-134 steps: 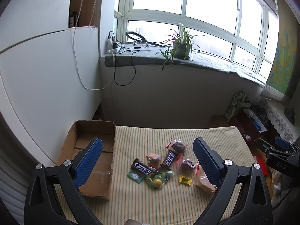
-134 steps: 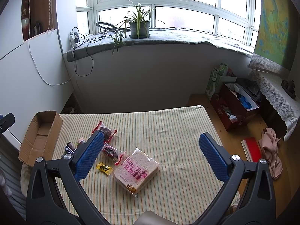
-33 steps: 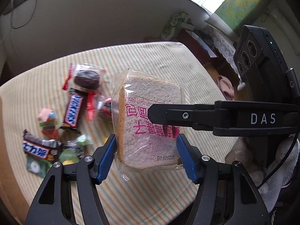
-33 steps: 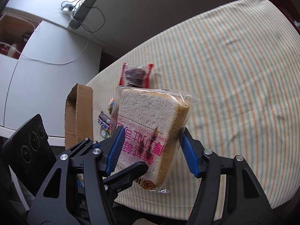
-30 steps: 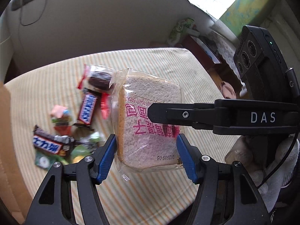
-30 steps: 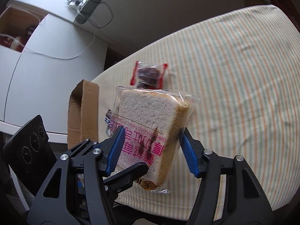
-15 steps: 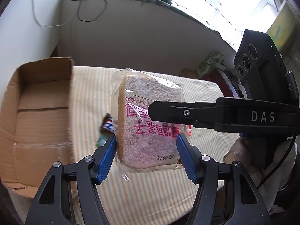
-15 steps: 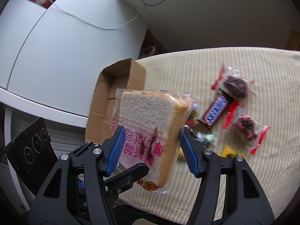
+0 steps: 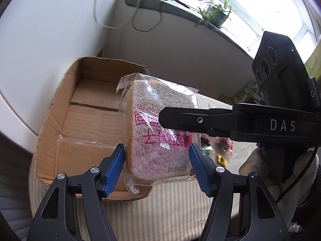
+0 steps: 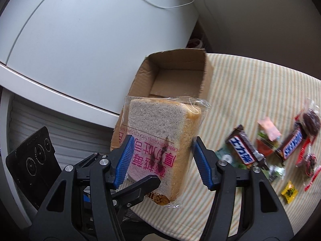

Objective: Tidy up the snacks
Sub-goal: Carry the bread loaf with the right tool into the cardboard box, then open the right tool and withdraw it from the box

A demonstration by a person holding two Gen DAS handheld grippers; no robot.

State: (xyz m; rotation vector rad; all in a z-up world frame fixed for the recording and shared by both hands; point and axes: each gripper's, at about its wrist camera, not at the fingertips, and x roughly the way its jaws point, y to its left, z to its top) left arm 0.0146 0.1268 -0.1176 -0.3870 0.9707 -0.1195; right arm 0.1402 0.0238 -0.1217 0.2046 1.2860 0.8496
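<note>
Plastic-wrapped bread slice [image 9: 158,132] upright, above cardboard box [image 9: 86,108].

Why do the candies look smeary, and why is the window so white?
Right wrist view: the candy bars are streaked by motion blur, while the held bread pack stays sharp. Left wrist view: the window is blown out white by daylight, and the fisheye lens bends the walls.
</note>
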